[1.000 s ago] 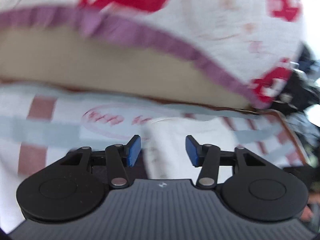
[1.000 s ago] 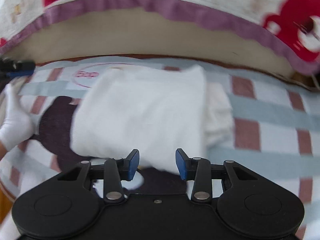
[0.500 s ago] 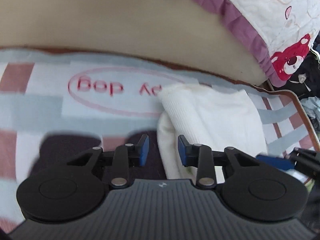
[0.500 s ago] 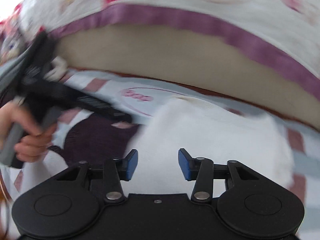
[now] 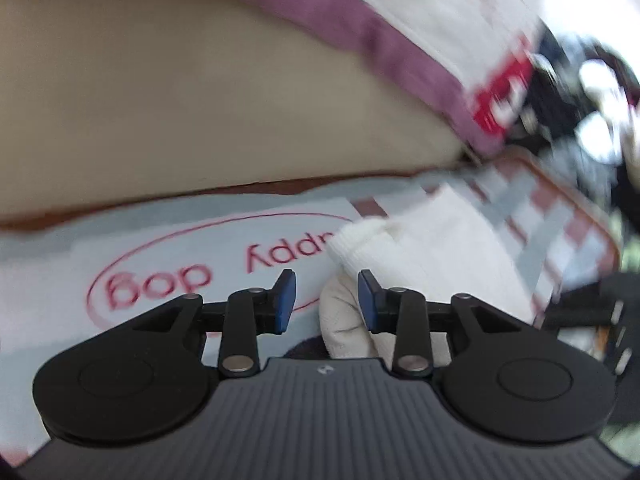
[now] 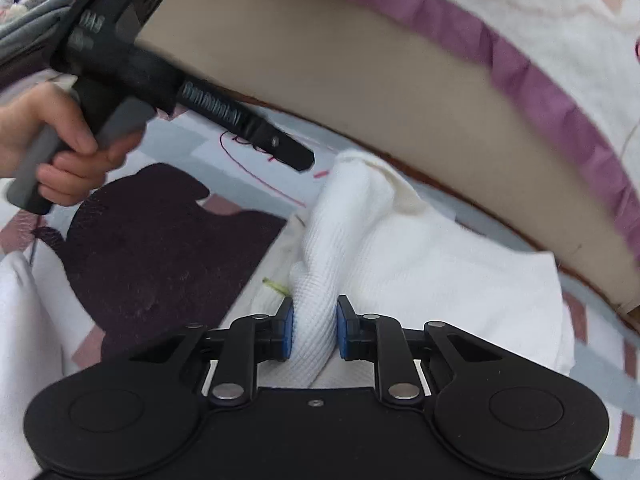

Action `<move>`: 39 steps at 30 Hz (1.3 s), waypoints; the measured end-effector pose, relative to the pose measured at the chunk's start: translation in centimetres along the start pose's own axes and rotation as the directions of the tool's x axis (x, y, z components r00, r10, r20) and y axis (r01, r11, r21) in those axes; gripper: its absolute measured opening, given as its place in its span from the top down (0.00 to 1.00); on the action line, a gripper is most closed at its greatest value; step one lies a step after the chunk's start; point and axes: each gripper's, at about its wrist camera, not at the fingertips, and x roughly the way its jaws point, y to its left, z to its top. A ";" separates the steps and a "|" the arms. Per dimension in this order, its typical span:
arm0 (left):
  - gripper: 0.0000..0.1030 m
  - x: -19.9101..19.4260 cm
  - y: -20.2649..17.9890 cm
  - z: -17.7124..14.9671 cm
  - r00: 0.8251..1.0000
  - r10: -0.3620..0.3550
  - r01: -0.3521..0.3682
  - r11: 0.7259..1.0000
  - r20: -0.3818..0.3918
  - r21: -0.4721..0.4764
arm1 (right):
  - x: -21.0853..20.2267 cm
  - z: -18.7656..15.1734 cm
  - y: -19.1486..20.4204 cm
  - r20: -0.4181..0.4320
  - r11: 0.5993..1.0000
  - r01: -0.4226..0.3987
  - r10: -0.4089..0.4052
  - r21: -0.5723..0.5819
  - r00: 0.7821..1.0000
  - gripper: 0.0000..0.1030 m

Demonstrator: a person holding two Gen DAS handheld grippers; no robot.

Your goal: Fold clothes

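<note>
My right tool [image 6: 313, 330] has just closed and is clamped on a raised ridge of the white garment [image 6: 420, 264] lying on the checked mat [image 5: 208, 256]. My left tool [image 5: 326, 300] stands apart at its corner, gripping nothing. Risk: lifting one-sided drags the folded layers open.

Bedroom: quilt [image 6: 520, 4], checked sheet [image 5: 560, 224].

two matte black grippers, each with a ribbed dark grey housing, twin round black discs, angled linkage arms pinned by silver rivets, and blue pads on the fingertips: left gripper [image 5: 326, 300], right gripper [image 6: 314, 328]. small centre screw on the right housing. bare hand [image 6: 60, 148] on a grey handle with a coiled spring.
</note>
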 end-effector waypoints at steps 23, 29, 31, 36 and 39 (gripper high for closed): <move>0.99 7.5 5.2 3.3 0.981 -0.191 0.180 0.878 0.021 -0.443 | 2.4 -0.2 -4.2 -0.010 0.947 -0.295 0.298 0.126 0.954 0.77; 0.99 3.7 5.8 3.6 0.992 -0.124 0.108 0.930 -0.024 -0.352 | 1.6 0.7 -2.4 -0.035 0.960 -0.277 0.279 0.043 0.960 0.76; 1.00 2.3 4.0 3.8 0.999 -0.035 0.030 0.977 -0.019 -0.213 | 1.5 0.9 -1.2 -0.037 0.965 -0.264 0.264 0.000 0.964 0.75; 0.63 0.0 1.5 3.8 0.986 -0.119 0.123 0.992 0.116 -0.030 | 2.6 0.9 -1.0 -0.050 0.968 -0.249 0.249 0.008 0.967 0.75; 0.39 1.1 0.1 3.8 0.978 -0.180 0.179 0.984 0.104 0.021 | 2.8 1.0 -1.2 -0.055 0.968 -0.251 0.252 0.028 0.966 0.75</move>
